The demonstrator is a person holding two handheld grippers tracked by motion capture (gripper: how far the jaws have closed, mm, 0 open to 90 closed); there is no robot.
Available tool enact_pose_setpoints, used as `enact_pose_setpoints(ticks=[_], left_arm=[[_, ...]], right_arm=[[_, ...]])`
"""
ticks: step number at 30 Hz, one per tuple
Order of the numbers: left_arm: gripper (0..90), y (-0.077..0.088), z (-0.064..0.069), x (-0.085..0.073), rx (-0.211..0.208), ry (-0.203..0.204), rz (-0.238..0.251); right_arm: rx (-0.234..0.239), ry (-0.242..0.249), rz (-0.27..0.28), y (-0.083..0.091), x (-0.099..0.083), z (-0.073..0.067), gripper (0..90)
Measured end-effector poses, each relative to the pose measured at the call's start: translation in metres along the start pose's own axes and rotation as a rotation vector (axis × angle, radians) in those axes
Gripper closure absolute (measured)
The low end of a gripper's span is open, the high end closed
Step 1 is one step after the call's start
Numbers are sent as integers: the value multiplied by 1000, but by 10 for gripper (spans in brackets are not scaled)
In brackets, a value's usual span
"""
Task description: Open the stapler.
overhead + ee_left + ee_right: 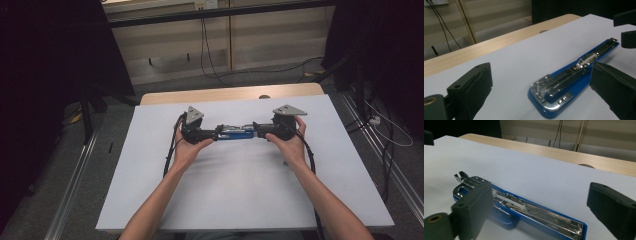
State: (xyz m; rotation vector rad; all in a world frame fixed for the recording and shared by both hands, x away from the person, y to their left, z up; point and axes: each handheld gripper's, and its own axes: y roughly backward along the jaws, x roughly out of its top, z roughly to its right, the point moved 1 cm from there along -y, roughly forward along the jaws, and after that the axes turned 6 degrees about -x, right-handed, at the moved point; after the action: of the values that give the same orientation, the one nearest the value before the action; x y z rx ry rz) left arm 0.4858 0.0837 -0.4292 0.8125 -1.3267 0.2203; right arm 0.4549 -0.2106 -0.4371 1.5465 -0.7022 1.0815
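Observation:
A blue stapler (pixel 235 133) lies swung open flat on the white tabletop (pixel 240 190), its chrome staple channel facing up. My left gripper (pixel 212 134) is at its left end and my right gripper (pixel 257 131) at its right end, each held in a hand. In the left gripper view the stapler's hinge end (pixel 554 92) lies low between the wide-apart jaws of the left gripper (pixel 541 75), closer to the right-hand jaw and untouched. In the right gripper view the stapler (pixel 531 212) runs past the left-hand jaw of the right gripper (pixel 540 192), which stands open.
A wooden table edge (pixel 225 94) borders the far side of the white surface. Beyond it are a floor with cables (pixel 210 65) and dark curtains at both sides. The other gripper's jaws (pixel 626 27) show at the stapler's far end.

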Motion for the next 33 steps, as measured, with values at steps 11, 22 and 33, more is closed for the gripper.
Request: enact_pose_setpoints(ticks=[11, 22, 33], left_arm=[[35, 30, 4, -7, -8, 20, -6], [41, 56, 9, -22, -6, 34, 3], [39, 84, 19, -36, -26, 33, 24]], right_arm=[[17, 37, 3, 18, 2, 6, 34], [17, 33, 12, 34, -5, 11, 38], [18, 16, 27, 55, -15, 17, 41]])
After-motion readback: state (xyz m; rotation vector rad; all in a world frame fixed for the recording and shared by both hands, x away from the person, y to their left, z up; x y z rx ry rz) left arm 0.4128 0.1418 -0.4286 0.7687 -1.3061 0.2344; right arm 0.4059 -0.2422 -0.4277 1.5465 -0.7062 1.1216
